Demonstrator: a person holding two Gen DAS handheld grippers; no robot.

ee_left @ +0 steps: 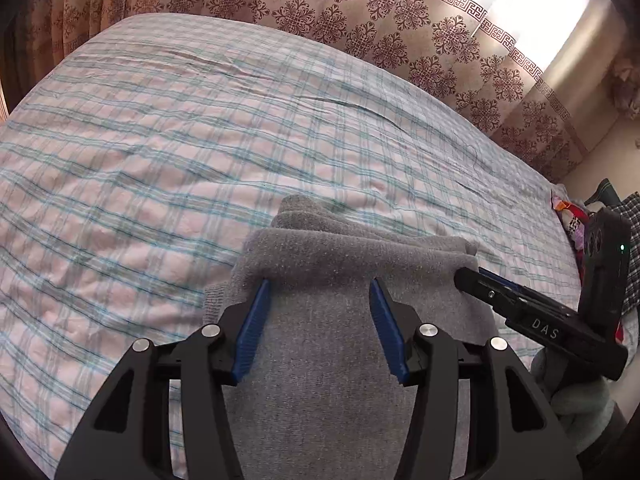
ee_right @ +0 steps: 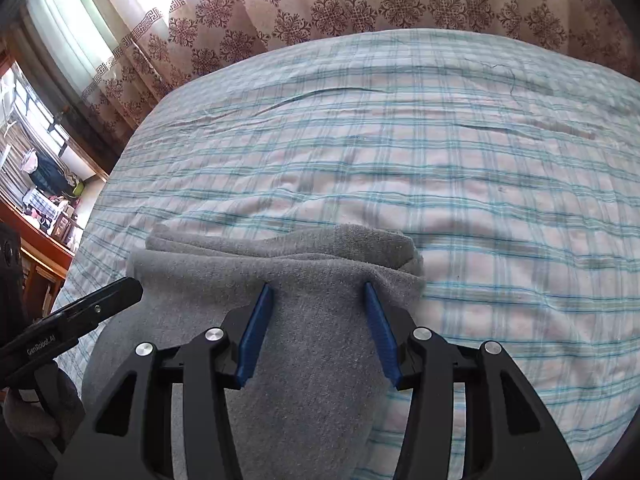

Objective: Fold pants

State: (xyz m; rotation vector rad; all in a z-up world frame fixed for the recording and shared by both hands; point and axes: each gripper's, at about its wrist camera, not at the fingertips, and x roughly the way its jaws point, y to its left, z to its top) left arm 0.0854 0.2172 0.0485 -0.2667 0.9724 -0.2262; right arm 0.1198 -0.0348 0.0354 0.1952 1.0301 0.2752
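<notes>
Grey knit pants [ee_left: 320, 360] lie partly folded on the checked bed [ee_left: 140, 160], the thick folded edge toward the curtain [ee_left: 360, 20]. They look soft, light and limp — best gripped at that edge. The left claw [ee_left: 320, 320] and the right claw [ee_right: 316, 316] both gape wide over the cloth, holding nothing. The near end of the pants is cut off.

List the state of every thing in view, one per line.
grey pants: folded over, layered, lying on the bed.
left gripper: open, fingers over the pants.
right gripper: open, fingers over the pants.
plaid bedsheet: spread, lightly wrinkled.
patterned curtain: drawn behind the bed.
</notes>
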